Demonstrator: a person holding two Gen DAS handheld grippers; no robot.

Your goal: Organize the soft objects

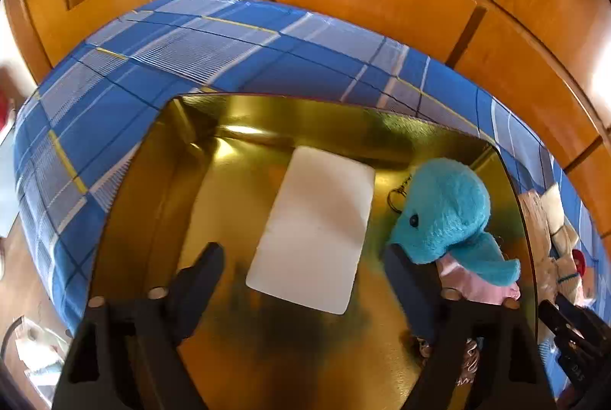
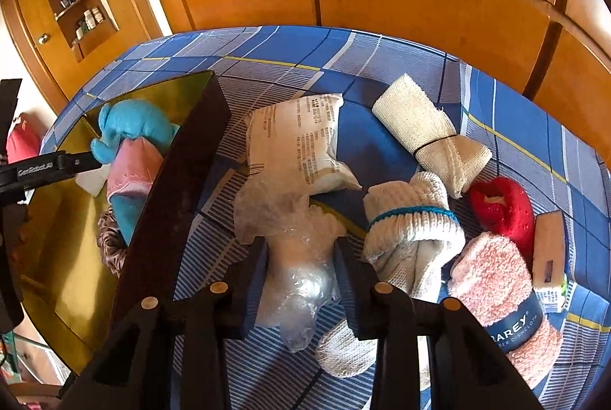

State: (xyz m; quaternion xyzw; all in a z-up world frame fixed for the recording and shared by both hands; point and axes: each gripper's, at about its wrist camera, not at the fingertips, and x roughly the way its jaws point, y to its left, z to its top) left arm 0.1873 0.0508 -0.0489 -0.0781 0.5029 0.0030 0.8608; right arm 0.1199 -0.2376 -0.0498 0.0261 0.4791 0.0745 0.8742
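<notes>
Your left gripper [image 1: 301, 257] is wide, empty over box [image 1: 420, 127]: plush [image 1: 443, 211], pad [image 1: 317, 230] in. Right gripper [image 2: 299, 257] pinches bag [image 2: 298, 257]; socks [image 2: 412, 230], cloth [image 2: 500, 280] beside it remain

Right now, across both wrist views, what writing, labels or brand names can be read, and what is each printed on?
"GenRobot.AI": on the left gripper, seen in the right wrist view.
"AREY" above "ER DISHCLOTH", cut off at the start: on the dark band round the pink dishcloth.
Rows of small print on the white packet: too small to read.
"DAS": small white letters on the right gripper's body in the left wrist view, partly blurred.
</notes>
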